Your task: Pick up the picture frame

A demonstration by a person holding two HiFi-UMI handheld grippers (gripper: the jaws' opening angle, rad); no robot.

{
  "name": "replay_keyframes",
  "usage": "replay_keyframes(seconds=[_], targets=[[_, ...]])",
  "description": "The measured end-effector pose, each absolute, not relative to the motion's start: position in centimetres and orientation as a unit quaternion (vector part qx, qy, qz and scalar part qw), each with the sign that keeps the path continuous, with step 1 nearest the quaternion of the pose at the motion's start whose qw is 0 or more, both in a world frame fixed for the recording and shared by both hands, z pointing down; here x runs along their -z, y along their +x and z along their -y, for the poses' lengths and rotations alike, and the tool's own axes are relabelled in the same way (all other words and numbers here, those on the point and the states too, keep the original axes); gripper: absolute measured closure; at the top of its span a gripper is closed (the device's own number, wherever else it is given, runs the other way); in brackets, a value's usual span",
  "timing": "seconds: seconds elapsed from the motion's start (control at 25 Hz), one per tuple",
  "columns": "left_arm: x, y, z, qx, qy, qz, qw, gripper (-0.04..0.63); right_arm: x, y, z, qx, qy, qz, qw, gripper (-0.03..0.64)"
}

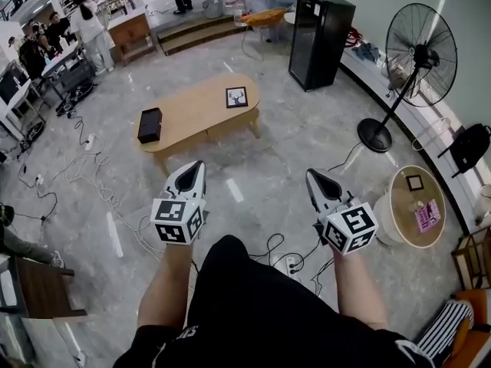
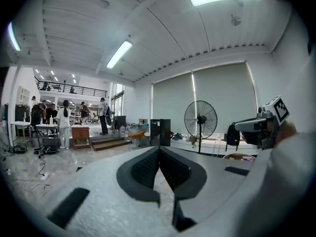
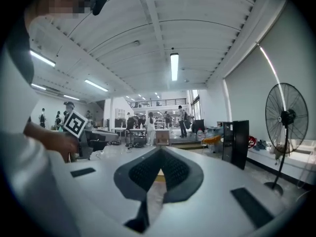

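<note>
The picture frame (image 1: 236, 96), black-edged with a dark antler figure on white, lies flat on the right end of a light wooden coffee table (image 1: 192, 110). It is well ahead of both grippers. My left gripper (image 1: 198, 165) is held over the floor short of the table, jaws shut with nothing in them. My right gripper (image 1: 310, 174) is level with it further right, also shut and empty. The left gripper view looks over its closed jaws (image 2: 159, 149) and does not show the frame. Neither does the right gripper view past its jaws (image 3: 160, 149).
A black box (image 1: 149, 124) lies on the table's left end. A black cabinet (image 1: 318, 27) and a standing fan (image 1: 418, 48) stand at the right. A small round table (image 1: 414, 205) with a tiny frame is near right. Cables (image 1: 92, 175) trail over the floor; people stand at the far left.
</note>
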State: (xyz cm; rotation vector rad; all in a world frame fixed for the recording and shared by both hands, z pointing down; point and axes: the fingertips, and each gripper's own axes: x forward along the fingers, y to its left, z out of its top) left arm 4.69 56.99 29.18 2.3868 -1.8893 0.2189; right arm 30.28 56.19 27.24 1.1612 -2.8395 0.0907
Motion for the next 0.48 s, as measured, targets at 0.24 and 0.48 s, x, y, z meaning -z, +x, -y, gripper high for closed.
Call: replay_keyframes(seconds=[0.24, 0.48], targets=[[-29.4, 5.6, -56.5, -0.074, 0.787, 0.610, 0.047, 0.586, -27.5, 30.7, -56.4, -0.033, 0.378, 0.925, 0.026, 0.614], [-29.7, 6.0, -53.8, -0.077, 0.795, 0.599, 0.049, 0.586, -28.4, 31.2, -53.8, -0.060, 0.386, 0.921, 0.012, 0.612]])
